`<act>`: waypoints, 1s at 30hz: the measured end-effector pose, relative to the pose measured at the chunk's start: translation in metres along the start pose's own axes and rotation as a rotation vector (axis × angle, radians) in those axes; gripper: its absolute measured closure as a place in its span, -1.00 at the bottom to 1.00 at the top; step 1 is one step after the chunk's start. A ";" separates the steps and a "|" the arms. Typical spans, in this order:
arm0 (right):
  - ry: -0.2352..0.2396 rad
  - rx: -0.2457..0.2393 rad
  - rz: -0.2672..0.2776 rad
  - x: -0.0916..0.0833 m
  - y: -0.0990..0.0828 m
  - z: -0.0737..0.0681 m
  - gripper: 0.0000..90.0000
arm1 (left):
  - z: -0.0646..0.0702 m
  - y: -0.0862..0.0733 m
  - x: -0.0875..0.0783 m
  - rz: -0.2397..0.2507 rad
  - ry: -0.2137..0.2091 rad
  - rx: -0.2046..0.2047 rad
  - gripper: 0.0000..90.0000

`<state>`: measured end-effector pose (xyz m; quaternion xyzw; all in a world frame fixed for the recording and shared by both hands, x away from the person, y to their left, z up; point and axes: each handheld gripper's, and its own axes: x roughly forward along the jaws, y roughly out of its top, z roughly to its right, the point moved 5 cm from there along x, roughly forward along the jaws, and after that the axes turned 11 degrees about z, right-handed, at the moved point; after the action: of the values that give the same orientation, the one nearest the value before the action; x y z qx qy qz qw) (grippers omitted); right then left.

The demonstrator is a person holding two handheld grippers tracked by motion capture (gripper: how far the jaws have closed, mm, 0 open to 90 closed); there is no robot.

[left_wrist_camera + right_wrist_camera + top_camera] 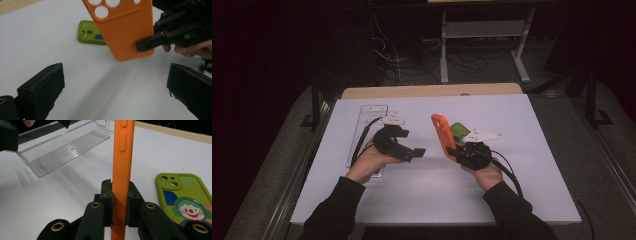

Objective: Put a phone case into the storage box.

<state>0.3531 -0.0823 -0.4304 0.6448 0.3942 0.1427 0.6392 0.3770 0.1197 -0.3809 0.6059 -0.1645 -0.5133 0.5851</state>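
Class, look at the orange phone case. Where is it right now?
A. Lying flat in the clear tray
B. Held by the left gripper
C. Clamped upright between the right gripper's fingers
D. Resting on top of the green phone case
C: in the right gripper view the right gripper has its fingers pressed on both sides of the upright orange phone case, off the table.

Dim high view: the white table (427, 200) is lit from above, the room behind nearly black, low contrast and slightly soft. Both gripper views are brighter. Near jaws are out of focus in the left gripper view, with motion smear on the tabletop. Soft glare streaks the clear tray (67, 147).
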 end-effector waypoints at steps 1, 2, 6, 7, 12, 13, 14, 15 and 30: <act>0.000 0.003 0.003 0.000 0.001 0.000 0.74 | 0.000 0.002 0.001 0.000 -0.003 0.005 -0.98; 0.001 0.005 0.003 -0.001 0.001 -0.001 0.74 | 0.000 0.005 0.002 0.002 -0.002 0.000 -0.98; -0.001 -0.007 0.009 0.000 0.003 -0.001 0.74 | 0.000 0.015 0.007 0.016 -0.011 -0.004 -0.98; 0.000 -0.013 0.010 0.000 0.003 -0.001 0.74 | -0.001 0.017 0.008 0.016 -0.013 -0.004 -0.98; 0.007 -0.006 0.017 -0.001 0.005 -0.004 0.74 | -0.004 0.024 0.019 0.037 -0.009 -0.036 -0.98; 0.010 -0.012 0.017 0.000 0.005 -0.005 0.74 | -0.005 0.025 0.021 0.040 -0.011 -0.036 -0.98; 0.013 -0.017 0.020 0.000 0.005 -0.005 0.74 | -0.005 0.026 0.022 0.042 -0.011 -0.042 -0.98; 0.014 -0.015 0.021 0.000 0.005 -0.005 0.74 | -0.005 0.028 0.024 0.045 -0.013 -0.033 -0.98; 0.036 -0.008 0.036 -0.001 0.010 -0.008 0.74 | 0.001 0.035 0.059 0.064 -0.031 -0.030 -1.00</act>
<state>0.3501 -0.0765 -0.4200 0.6466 0.3934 0.1674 0.6318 0.4147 0.0631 -0.3750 0.5836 -0.1853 -0.5058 0.6076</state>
